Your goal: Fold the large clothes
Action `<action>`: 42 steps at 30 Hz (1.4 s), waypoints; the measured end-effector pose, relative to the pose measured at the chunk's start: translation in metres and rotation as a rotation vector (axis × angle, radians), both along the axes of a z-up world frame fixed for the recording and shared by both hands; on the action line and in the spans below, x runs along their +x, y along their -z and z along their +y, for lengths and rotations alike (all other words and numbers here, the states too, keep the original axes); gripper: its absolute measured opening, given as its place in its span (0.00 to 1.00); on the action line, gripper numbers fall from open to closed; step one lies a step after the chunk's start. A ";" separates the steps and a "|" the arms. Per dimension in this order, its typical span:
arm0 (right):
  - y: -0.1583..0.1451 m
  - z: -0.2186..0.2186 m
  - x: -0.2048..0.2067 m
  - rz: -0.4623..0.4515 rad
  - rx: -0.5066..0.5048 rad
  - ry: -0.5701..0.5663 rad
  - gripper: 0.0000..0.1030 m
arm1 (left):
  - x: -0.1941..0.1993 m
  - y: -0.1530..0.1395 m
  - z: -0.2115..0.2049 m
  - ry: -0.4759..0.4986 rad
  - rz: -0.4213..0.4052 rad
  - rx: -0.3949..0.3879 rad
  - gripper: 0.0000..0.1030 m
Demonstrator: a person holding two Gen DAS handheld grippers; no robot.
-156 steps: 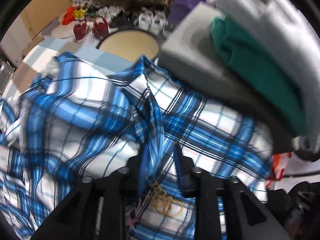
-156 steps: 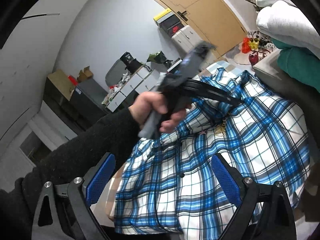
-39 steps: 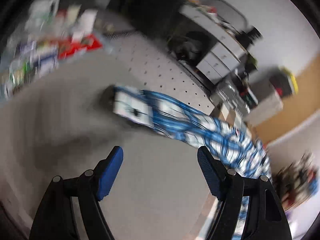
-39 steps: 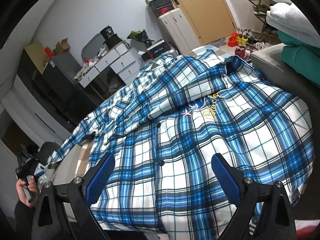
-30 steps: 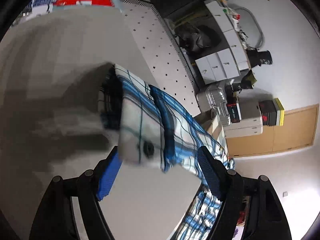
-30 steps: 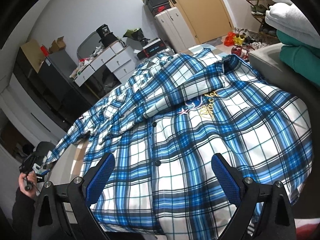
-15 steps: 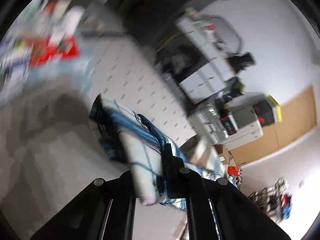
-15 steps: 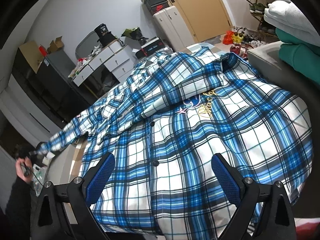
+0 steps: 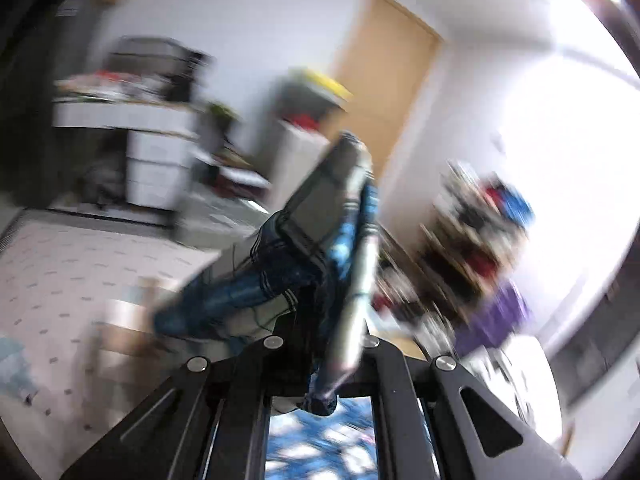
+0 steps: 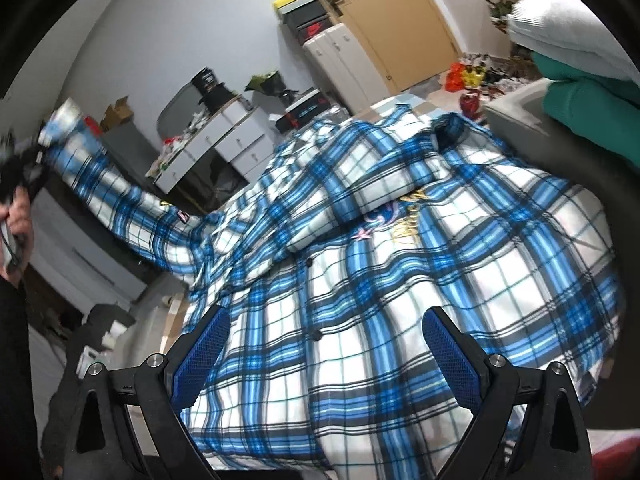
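Note:
A large blue-and-white plaid shirt [image 10: 400, 272] lies spread buttons-up on the bed, with gold lettering on its chest. Its left sleeve [image 10: 108, 184] is pulled up and out to the left, off the bed. My left gripper [image 9: 320, 344] is shut on that sleeve's cuff [image 9: 332, 200], which sticks up blurred between the fingers. In the right wrist view a hand [image 10: 18, 216] holds the left gripper [image 10: 16, 172] at the far left edge. My right gripper [image 10: 328, 344] hovers open over the shirt's lower front, nothing between its blue pads [image 10: 204, 352].
Folded teal [image 10: 592, 120] and grey [image 10: 560, 28] clothes are stacked on a grey ledge [image 10: 516, 112] to the right. White drawers [image 10: 224, 140], a white cabinet with boxes on top [image 10: 340, 60] and a wooden door [image 10: 384, 12] stand behind. Shoes [image 10: 468, 76] litter the floor.
The left gripper closed on the sleeve cuff, then swung up and rolled, lifting the sleeve off the floor side of the bed. The right gripper stayed put.

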State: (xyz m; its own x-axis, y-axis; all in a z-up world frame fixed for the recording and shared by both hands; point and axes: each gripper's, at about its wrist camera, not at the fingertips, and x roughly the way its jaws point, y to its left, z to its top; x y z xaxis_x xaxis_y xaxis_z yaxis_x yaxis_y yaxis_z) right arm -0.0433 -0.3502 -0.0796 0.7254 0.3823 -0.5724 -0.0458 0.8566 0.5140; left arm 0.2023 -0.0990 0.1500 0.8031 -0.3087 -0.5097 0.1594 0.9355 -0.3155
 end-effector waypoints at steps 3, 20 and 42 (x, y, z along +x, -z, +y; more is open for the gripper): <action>0.000 -0.009 -0.003 -0.003 -0.005 0.038 0.95 | 0.035 0.056 -0.094 0.138 0.108 0.035 0.03; 0.012 -0.046 0.001 0.062 0.125 0.114 0.95 | 0.049 0.234 -0.131 0.251 0.452 0.009 0.77; -0.058 0.101 0.209 0.054 -0.385 -0.242 0.94 | 0.015 0.299 0.087 -0.333 0.551 -0.074 0.77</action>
State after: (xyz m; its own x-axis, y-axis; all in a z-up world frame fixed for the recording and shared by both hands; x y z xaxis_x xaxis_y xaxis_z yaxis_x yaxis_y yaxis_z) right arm 0.1658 -0.2491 -0.0214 0.6064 0.2886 -0.7409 -0.2496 0.9538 0.1673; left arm 0.2178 -0.0119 -0.1485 0.4886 -0.1385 -0.8614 -0.3392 0.8795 -0.3338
